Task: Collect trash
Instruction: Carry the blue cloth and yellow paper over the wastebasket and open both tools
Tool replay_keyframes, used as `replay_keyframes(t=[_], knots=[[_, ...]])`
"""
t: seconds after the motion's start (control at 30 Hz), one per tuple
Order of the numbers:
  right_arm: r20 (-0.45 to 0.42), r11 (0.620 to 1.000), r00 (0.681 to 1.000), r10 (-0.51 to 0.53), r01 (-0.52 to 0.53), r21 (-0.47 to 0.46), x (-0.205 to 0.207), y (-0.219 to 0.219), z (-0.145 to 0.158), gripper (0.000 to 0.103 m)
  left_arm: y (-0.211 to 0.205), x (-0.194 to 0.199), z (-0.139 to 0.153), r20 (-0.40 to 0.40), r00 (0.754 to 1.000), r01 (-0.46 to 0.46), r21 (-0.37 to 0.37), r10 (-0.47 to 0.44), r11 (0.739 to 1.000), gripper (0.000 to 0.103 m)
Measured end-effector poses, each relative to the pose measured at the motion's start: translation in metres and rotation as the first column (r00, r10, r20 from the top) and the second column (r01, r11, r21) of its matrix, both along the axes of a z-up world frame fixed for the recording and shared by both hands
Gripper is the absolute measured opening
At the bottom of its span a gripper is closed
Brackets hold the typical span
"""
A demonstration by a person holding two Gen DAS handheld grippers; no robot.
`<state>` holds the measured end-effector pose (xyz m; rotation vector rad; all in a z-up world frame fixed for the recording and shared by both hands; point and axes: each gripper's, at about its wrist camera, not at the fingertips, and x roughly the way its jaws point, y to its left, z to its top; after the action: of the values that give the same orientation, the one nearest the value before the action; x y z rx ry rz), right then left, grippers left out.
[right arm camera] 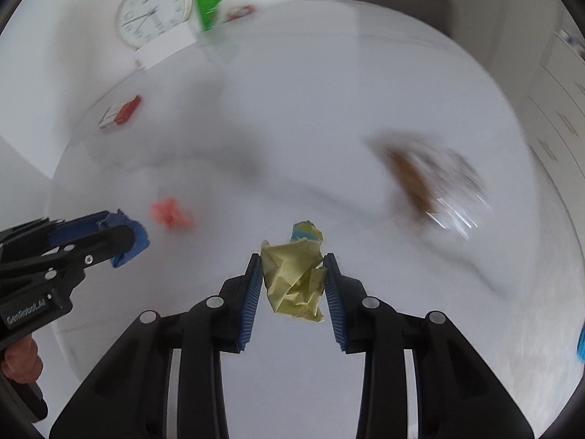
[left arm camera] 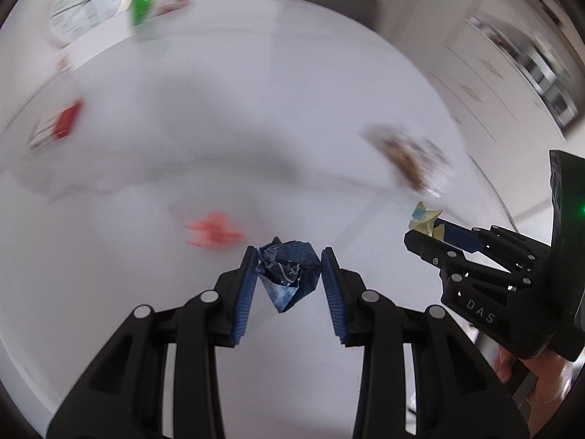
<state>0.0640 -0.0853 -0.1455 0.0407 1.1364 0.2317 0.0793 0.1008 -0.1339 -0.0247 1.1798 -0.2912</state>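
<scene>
right wrist alone shows right hand-held gripper [right arm camera: 293,278] clamping yellow paper wad [right arm camera: 294,285]; left's [left arm camera: 289,274] pinches blue wad [left arm camera: 287,274].

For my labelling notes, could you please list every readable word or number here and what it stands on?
"DAS": on the right hand-held gripper body.
"GenRobot.AI": on the left hand-held gripper body.
Wall clock numerals: too blurred.
Red-and-white box print: too blurred.

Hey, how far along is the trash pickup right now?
No bin or collected trash is in view. In hand: the left gripper is clamped on a blue paper wad, and the right gripper on a yellow paper wad. Left on the table: a red scrap and a blurred brown wrapper.
</scene>
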Motion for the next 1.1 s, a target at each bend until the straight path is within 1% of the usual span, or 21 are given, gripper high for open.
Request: replay_keyframes(t=[0.1, 0.13, 0.2, 0.23, 0.3, 0.4, 0.47, 0.5, 0.57, 0.6, 0.63, 0.67, 0.7, 0.73, 0.77, 0.8, 0.83, 0.93, 1.03, 1.07, 1.1], knots=[[-0.010, 0.995, 0.995, -0.097, 0.097, -0.003, -0.041, -0.043, 0.003, 0.035, -0.043, -0.023, 0.003, -0.004, 0.994, 0.106, -0.012, -0.106, 0.994, 0.035], [-0.012, 0.990, 0.990, -0.141, 0.141, -0.006, -0.059, -0.061, 0.003, 0.035, -0.061, -0.033, 0.005, -0.004, 0.989, 0.148, -0.014, -0.148, 0.989, 0.035], [-0.015, 0.980, 0.980, -0.198, 0.198, -0.010, -0.085, -0.087, 0.004, 0.035, -0.088, -0.050, 0.007, -0.001, 0.977, 0.215, -0.014, -0.215, 0.977, 0.035], [-0.017, 0.970, 0.970, -0.242, 0.242, -0.018, -0.103, -0.106, 0.004, 0.035, -0.102, -0.059, 0.007, -0.002, 0.968, 0.250, -0.012, -0.250, 0.968, 0.035], [-0.021, 0.954, 0.954, -0.298, 0.298, -0.023, -0.125, -0.127, 0.003, 0.035, -0.129, -0.076, 0.008, -0.004, 0.950, 0.312, -0.015, -0.312, 0.950, 0.035], [-0.027, 0.920, 0.920, -0.391, 0.391, -0.031, -0.163, -0.167, -0.004, 0.035, -0.162, -0.098, 0.009, -0.004, 0.922, 0.387, -0.016, -0.387, 0.922, 0.035], [-0.038, 0.899, 0.898, -0.437, 0.436, -0.043, -0.179, -0.186, -0.013, 0.035, -0.180, -0.110, 0.008, -0.004, 0.905, 0.425, -0.011, -0.425, 0.905, 0.035], [-0.042, 0.889, 0.888, -0.458, 0.457, -0.044, -0.188, -0.197, -0.019, 0.037, -0.192, -0.118, 0.008, -0.005, 0.892, 0.452, -0.008, -0.452, 0.892, 0.035], [-0.062, 0.871, 0.869, -0.492, 0.490, -0.043, -0.201, -0.219, -0.034, 0.040, -0.210, -0.131, 0.008, -0.006, 0.874, 0.486, -0.004, -0.486, 0.874, 0.035], [-0.073, 0.864, 0.861, -0.503, 0.501, -0.047, -0.205, -0.228, -0.041, 0.043, -0.218, -0.135, 0.007, -0.011, 0.865, 0.502, -0.007, -0.502, 0.865, 0.035], [-0.080, 0.854, 0.850, -0.521, 0.518, -0.054, -0.212, -0.239, -0.049, 0.052, -0.230, -0.142, 0.005, -0.019, 0.852, 0.523, -0.008, -0.524, 0.852, 0.035], [-0.089, 0.848, 0.843, -0.530, 0.527, -0.058, -0.214, -0.248, -0.054, 0.057, -0.237, -0.146, 0.004, -0.023, 0.842, 0.539, -0.009, -0.539, 0.842, 0.035], [-0.097, 0.842, 0.836, -0.540, 0.536, -0.065, -0.216, -0.253, -0.058, 0.070, -0.245, -0.150, 0.002, -0.026, 0.832, 0.555, -0.010, -0.555, 0.832, 0.035], [-0.093, 0.828, 0.823, -0.560, 0.554, -0.084, -0.222, -0.261, -0.061, 0.079, -0.256, -0.156, -0.001, -0.030, 0.818, 0.575, -0.006, -0.574, 0.818, 0.035], [-0.085, 0.819, 0.815, -0.573, 0.566, -0.099, -0.225, -0.262, -0.061, 0.082, -0.264, -0.160, -0.003, -0.036, 0.809, 0.587, -0.002, -0.587, 0.810, 0.035], [-0.077, 0.811, 0.808, -0.584, 0.575, -0.111, -0.230, -0.266, -0.061, 0.087, -0.271, -0.163, -0.006, -0.041, 0.801, 0.598, 0.001, -0.597, 0.802, 0.035], [-0.069, 0.803, 0.802, -0.593, 0.584, -0.119, -0.235, -0.272, -0.059, 0.090, -0.280, -0.167, -0.009, -0.048, 0.792, 0.610, 0.000, -0.609, 0.792, 0.035], [-0.063, 0.791, 0.792, -0.608, 0.595, -0.145, -0.250, -0.288, -0.054, 0.091, -0.303, -0.178, -0.018, -0.068, 0.771, 0.635, -0.003, -0.633, 0.773, 0.035], [-0.060, 0.788, 0.792, -0.608, 0.592, -0.170, -0.259, -0.296, -0.051, 0.093, -0.327, -0.186, -0.028, -0.089, 0.751, 0.657, -0.004, -0.654, 0.754, 0.035], [-0.056, 0.785, 0.791, -0.610, 0.592, -0.180, -0.263, -0.299, -0.049, 0.095, -0.334, -0.188, -0.031, -0.098, 0.746, 0.662, -0.003, -0.659, 0.750, 0.037], [-0.055, 0.781, 0.787, -0.615, 0.598, -0.182, -0.266, -0.300, -0.047, 0.098, -0.341, -0.191, -0.035, -0.109, 0.740, 0.667, -0.005, -0.663, 0.745, 0.040]])
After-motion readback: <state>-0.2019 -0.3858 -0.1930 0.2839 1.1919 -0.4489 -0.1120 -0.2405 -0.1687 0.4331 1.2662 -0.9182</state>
